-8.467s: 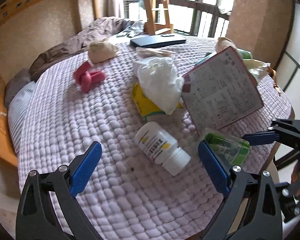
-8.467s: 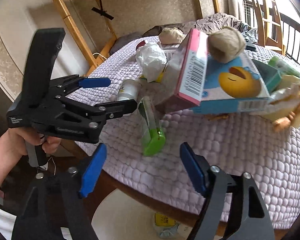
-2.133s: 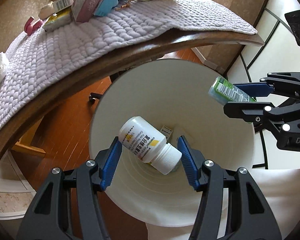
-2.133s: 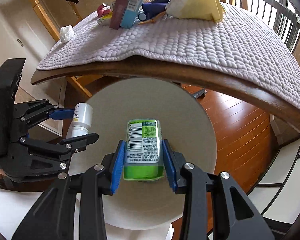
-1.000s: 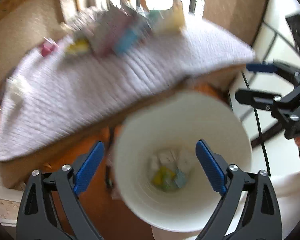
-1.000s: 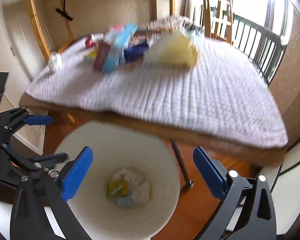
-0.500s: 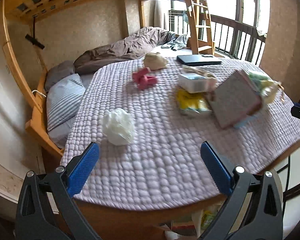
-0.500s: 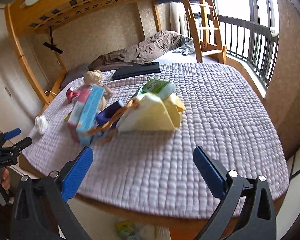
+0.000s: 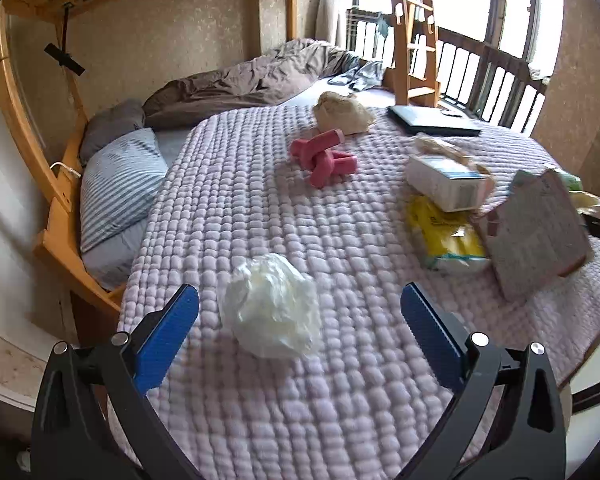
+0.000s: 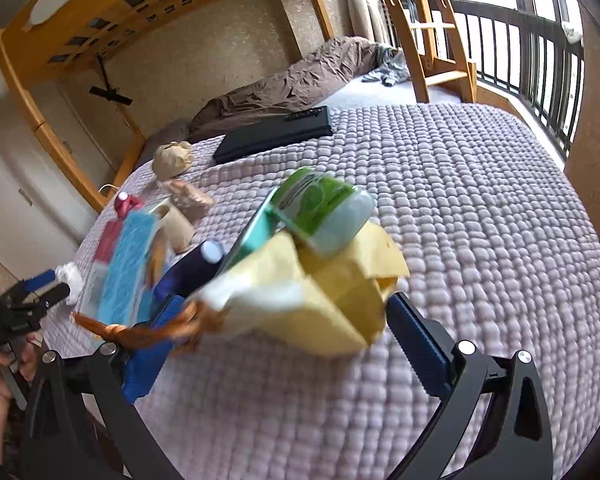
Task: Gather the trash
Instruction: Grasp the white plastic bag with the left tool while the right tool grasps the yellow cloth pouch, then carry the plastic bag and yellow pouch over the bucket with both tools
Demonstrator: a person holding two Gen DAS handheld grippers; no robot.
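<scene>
Both hand-held grippers are empty and wide open, so nothing is in transit right now.

Left hand-held gripper [image 9: 300,322]: a crumpled white plastic bag [image 9: 272,312] sits just ahead, between the blue pads but not touched. Looks like the next pick. Further out and to the right lie a yellow packet [image 9: 444,236], a grey-backed carton [image 9: 536,232] leaning over it, and a white box [image 9: 444,180] beyond. Past those, centre: a pink plastic toy [image 9: 324,158], then a beige paper wad [image 9: 342,114]. Black laptop [image 9: 432,124] at the far right – probably not trash.

Right hand-held gripper [image 10: 274,330]: a yellow paper wrapper [image 10: 320,300] is right at the pads, with an orange braided cord [image 10: 140,332] crossing in front of the left pad. No grip that I can see. Stacked just behind are a green-labelled bottle [image 10: 324,204], a teal box [image 10: 256,232], a dark blue tube [image 10: 192,264] and, off to the left, a blue carton [image 10: 128,272].

The quilt [image 10: 480,220] on the bed carries all of it. No bin is in either view.

Status – collection looks partway at best, with roughly ten loose items left on the bed. Each one needs a grab and a carry to wherever the trash goes.
</scene>
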